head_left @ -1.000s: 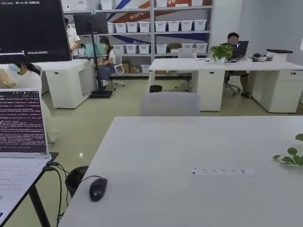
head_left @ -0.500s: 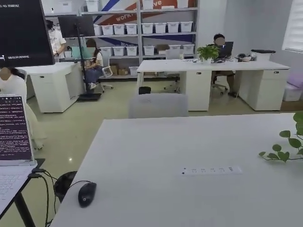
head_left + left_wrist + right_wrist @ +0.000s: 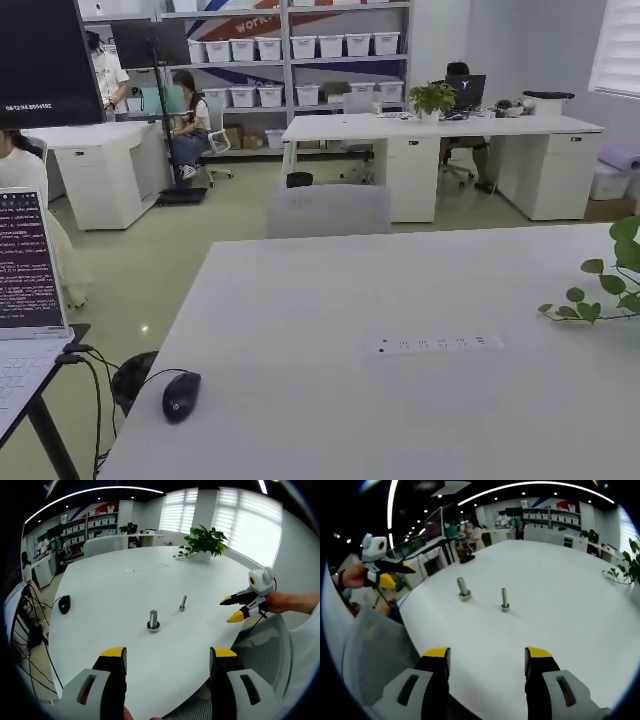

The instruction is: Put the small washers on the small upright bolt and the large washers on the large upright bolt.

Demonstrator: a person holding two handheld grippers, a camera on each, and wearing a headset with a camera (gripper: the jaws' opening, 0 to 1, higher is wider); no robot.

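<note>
- Table: both bolts stand near its edge at 6 o'clock, on the person's side. A washer dropped there would likely roll off. The head view faces the far end at 12 o'clock, so a reach made now would be blind.
- Left gripper and right gripper: each has its jaws apart and holds nothing. Both hang off the near edge, the right one at 3 o'clock in the left gripper view. They close in from opposite sides, so they could clash above the bolts.
- Large bolt: it stands upright at 12 o'clock ahead of the left jaws. I cannot tell whether the dark ring at its foot is a washer or its base. It looks unanchored, so a side knock may topple it.
- Small bolt: it stands upright at 1 o'clock from the large bolt, near it but apart. It is thin and tips most easily. A jaw lowering onto one bolt could clip the other.
- Washers: I cannot tell where they lie. Mixing the sizes is the last risk.
</note>
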